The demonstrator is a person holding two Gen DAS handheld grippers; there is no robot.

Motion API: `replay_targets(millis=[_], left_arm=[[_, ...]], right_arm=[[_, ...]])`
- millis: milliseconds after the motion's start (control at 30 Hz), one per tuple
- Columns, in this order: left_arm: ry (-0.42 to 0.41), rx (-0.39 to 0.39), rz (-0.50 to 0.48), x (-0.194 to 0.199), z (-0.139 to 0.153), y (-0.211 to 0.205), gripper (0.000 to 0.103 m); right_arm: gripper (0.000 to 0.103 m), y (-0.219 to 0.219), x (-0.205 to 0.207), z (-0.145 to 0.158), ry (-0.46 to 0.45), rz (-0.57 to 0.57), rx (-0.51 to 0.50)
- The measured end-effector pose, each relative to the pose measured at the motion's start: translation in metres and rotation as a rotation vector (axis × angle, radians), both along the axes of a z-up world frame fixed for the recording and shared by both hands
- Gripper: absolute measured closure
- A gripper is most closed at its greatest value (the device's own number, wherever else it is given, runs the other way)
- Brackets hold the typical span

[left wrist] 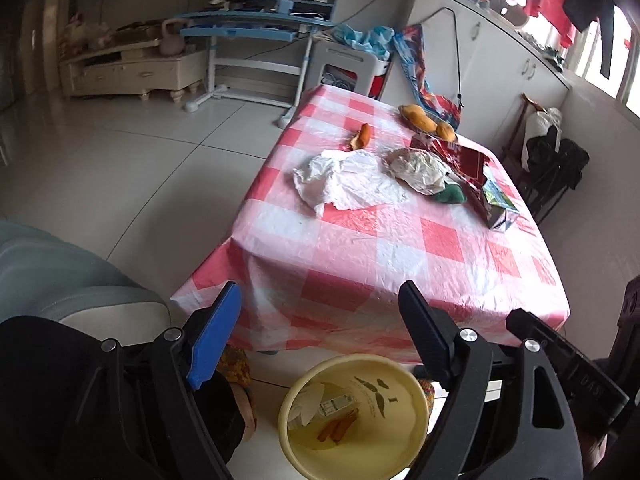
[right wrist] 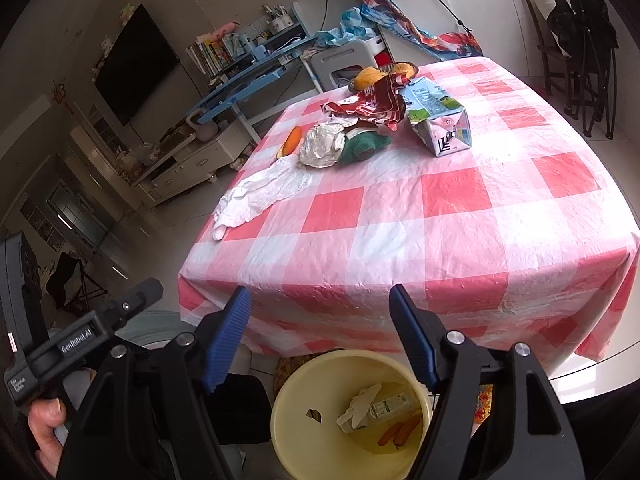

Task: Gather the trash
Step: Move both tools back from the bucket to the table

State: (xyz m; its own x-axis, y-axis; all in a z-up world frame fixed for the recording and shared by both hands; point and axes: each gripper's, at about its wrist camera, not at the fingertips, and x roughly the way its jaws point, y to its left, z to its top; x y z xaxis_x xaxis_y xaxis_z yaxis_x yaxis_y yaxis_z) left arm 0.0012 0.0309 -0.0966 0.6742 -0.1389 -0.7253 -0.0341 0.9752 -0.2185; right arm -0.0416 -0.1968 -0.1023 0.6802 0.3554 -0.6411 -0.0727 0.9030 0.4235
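So both tongs, left gripper (left wrist: 320,312) & right gripper (right wrist: 320,316), hang released w/ nothing in them over the yellow bin (right wrist: 296,408); trash pile (right wrist: 360,120) sits well apart, toward the table's (right wrist: 460,216) far edge.

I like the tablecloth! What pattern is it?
Pink-and-white checks on the tablecloth, clearest in the right wrist view.

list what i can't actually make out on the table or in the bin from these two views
- Green object: both views, largely tucked under the crumpled paper wad; can't identify it.
- Yellow fruit: right wrist view, mostly behind the red wrapper.
- Bin contents: left wrist view, label on the small carton too small to read.
- Bin's bottom edge: cut off by the frame in both views.
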Motion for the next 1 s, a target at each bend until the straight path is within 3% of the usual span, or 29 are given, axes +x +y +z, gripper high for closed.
replay_targets(millis=[167,400,633,1000], left_arm=[[-0.024,-0.009,0.034,-0.001,0.003,0.005,0.025],[-0.122,-0.012,0.111,-0.012,0.022,0.016,0.022],[-0.131,-0.068,0.136,-0.013,0.026,0.026,0.022],[-0.1,-0.108,0.148,-0.007,0.02,0.031,0.021]], right_arm=[[0.03,0.008,0.001,0.0,-0.006,0.031,-0.026],[0.025,0.038,0.018,0.005,-0.028,0.122,-0.053],[0.022,0.087,0.075,0.008,-0.055,0.231,-0.112],[0.022,0.136,0.161,-0.004,-0.024,0.287,-0.216]])
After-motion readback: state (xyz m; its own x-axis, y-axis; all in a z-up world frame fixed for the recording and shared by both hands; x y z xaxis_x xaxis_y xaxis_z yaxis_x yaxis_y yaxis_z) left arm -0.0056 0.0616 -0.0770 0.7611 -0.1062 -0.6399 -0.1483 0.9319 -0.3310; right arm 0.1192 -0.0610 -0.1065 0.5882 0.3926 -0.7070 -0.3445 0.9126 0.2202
